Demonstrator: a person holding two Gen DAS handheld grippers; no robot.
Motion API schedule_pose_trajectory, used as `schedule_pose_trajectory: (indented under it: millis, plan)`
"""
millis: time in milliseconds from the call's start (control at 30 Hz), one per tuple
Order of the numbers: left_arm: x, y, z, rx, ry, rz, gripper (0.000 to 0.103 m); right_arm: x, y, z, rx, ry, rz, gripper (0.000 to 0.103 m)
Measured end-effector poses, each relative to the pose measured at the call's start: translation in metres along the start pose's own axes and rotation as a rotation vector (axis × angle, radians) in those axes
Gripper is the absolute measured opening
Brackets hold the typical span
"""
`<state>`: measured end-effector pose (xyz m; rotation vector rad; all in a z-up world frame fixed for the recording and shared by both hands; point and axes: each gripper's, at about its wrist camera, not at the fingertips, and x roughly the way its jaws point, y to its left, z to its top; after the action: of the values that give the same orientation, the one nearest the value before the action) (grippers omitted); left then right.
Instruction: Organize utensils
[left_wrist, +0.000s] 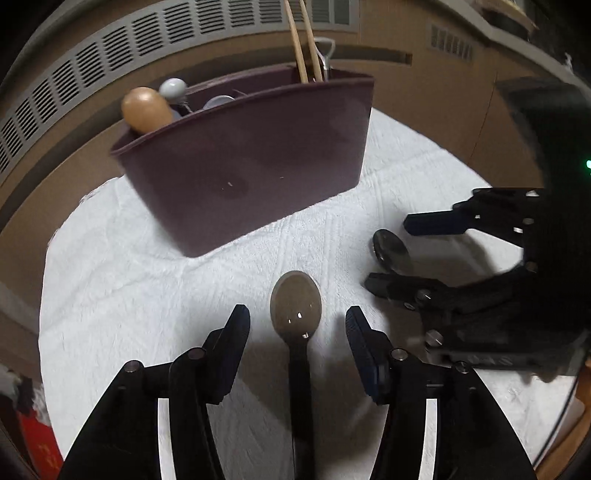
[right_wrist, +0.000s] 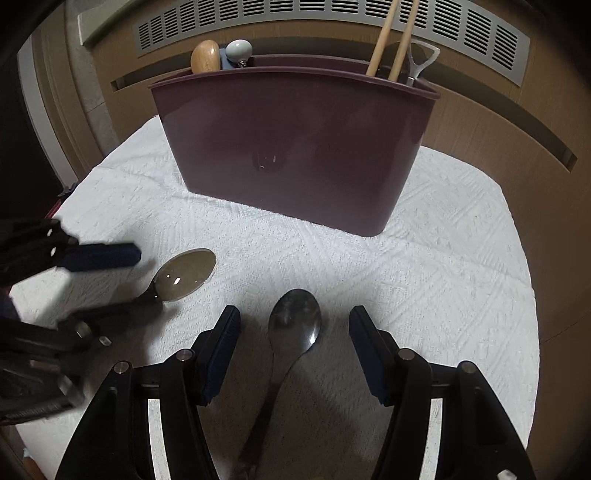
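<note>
A glossy brown spoon (left_wrist: 295, 302) lies bowl-up on the white cloth (left_wrist: 129, 258), its dark handle running back between the fingers of my left gripper (left_wrist: 297, 310). That gripper is open, its pads clear of the spoon on both sides. A dark metal spoon (right_wrist: 295, 317) lies between the fingers of my right gripper (right_wrist: 293, 311), which is also open and not touching it. From the right wrist view the brown spoon (right_wrist: 184, 275) and the left gripper (right_wrist: 147, 280) sit at the left. A maroon utensil holder (right_wrist: 295, 140) stands on the cloth behind both spoons.
The holder (left_wrist: 258, 155) holds two wooden chopsticks (right_wrist: 391, 37), a metal tool (right_wrist: 421, 59), a wooden knob (right_wrist: 205, 57) and a grey knob (right_wrist: 239, 50). A wood-panelled wall with a vent grille rises behind. The cloth (right_wrist: 443, 258) ends at rounded edges left and right.
</note>
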<state>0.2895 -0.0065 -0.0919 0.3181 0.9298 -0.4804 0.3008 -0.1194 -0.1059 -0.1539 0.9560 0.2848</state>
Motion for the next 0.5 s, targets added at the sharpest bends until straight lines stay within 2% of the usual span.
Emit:
schedule_pose_trajectory:
  millis: [133, 200, 233, 267, 367, 433, 500]
  plan:
    - [0.020, 0.003, 0.012, -0.021, 0.055, 0.008, 0.055, -0.008, -0.012, -0.006, 0.019, -0.003, 0.021, 0.054]
    - [0.022, 0.005, 0.017, -0.068, 0.063, -0.025, 0.051, -0.017, -0.018, -0.010, 0.035, -0.015, 0.038, 0.054]
    - [0.023, 0.006, 0.018, -0.084, 0.056, -0.028, 0.045, -0.022, -0.019, -0.012, 0.031, -0.026, 0.039, 0.054]
    - [0.022, 0.004, 0.017, -0.093, 0.040, -0.017, 0.033, -0.026, -0.020, -0.013, 0.024, -0.037, 0.034, 0.054]
    - [0.013, -0.006, 0.009, -0.126, -0.006, 0.049, 0.033, -0.033, -0.021, -0.015, 0.013, -0.050, 0.036, 0.054]
    - [-0.004, -0.009, 0.001, -0.164, -0.092, 0.096, 0.033, -0.032, -0.020, -0.013, 0.014, -0.049, 0.041, 0.054]
    - [-0.026, -0.009, -0.007, -0.232, -0.167, 0.108, 0.033, -0.027, -0.016, -0.011, 0.011, -0.039, 0.041, 0.054]
